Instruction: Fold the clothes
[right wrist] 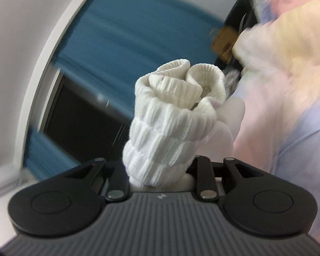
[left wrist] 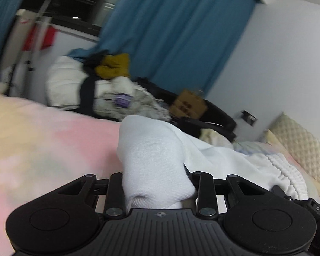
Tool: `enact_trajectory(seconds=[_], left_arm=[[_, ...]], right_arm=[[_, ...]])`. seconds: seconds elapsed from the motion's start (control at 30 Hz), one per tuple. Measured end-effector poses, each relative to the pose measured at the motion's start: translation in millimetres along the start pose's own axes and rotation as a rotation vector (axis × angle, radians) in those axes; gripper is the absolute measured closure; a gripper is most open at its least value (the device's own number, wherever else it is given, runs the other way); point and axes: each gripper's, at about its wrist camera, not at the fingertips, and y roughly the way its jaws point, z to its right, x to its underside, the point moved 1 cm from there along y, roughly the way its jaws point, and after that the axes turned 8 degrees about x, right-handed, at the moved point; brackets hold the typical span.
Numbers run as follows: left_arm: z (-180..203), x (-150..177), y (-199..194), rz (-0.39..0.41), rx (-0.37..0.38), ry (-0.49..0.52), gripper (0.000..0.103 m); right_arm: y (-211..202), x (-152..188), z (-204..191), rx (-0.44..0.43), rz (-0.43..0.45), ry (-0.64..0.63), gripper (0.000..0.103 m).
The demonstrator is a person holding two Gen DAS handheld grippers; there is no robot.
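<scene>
Hand-held gripper (left wrist: 157,192) fingertips buried in sock (left wrist: 153,160)

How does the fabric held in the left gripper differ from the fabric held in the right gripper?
The smooth sock end in the left gripper is fine-knit and closed; the ribbed cuffs in the right gripper are ridged and open.

The smooth end trails onto the pastel blanket; the cuffs stand up free, bunched.

Both are white, each clamped between fingers.
</scene>
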Motion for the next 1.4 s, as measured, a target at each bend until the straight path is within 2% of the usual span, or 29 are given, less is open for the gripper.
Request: enact_trajectory(seconds=[0.13,0.23,0.33,0.43,0.5,0.6,0.67,0.77,0.8,0.87,0.93,1.03,1.13,1.2,1.4], left_arm=[[2,20,59,-0.042,0.074,0.062,0.068],[-9,39,99,-0.111,0.074,0.084,0.068],[-28,61,131,-0.18,0.049,0.092,0.067],[-44,81,145,-0.211,0.045,0.124,0.056],[-57,89,147,-0.233,0.049,0.123,0.049],[-72,93,143,-0.249,0.069,0.108,0.041],[-73,90,133,-0.257,0.065,0.085,0.039],[-63,83,111,-0.267,0.045,0.107,0.034],[-59,80,104,-0.269,0.036,0.115,0.029],[-51,73,87,-0.271,0.017,0.13,0.022],[-42,67,67,-0.271,0.004,0.161,0.022],[-27,61,35,-0.266,-0.019,0.208,0.014],[-10,57,2,-0.248,-0.026,0.254,0.012],[2,56,-21,-0.235,-0.02,0.286,0.006],[36,60,-93,-0.149,-0.027,0.392,0.0]], right_arm=[[-2,-9,32,0.06,0.117,0.024,0.076],[7,-8,55,0.141,0.151,0.037,0.076],[21,6,85,0.271,0.1,0.093,0.076],[31,16,114,0.402,0.046,0.127,0.076],[31,18,127,0.416,0.028,0.185,0.075],[32,17,134,0.447,0.0,0.185,0.069],[31,15,139,0.448,-0.019,0.207,0.061],[27,9,141,0.454,-0.045,0.226,0.059],[24,8,137,0.465,-0.055,0.214,0.058],[14,5,127,0.507,-0.07,0.143,0.056],[5,1,118,0.55,-0.086,0.069,0.055],[-12,2,100,0.606,-0.096,-0.005,0.053],[-31,4,75,0.643,-0.075,-0.093,0.053],[-45,8,58,0.664,-0.06,-0.16,0.054],[-96,12,-6,0.636,-0.014,-0.38,0.054]])
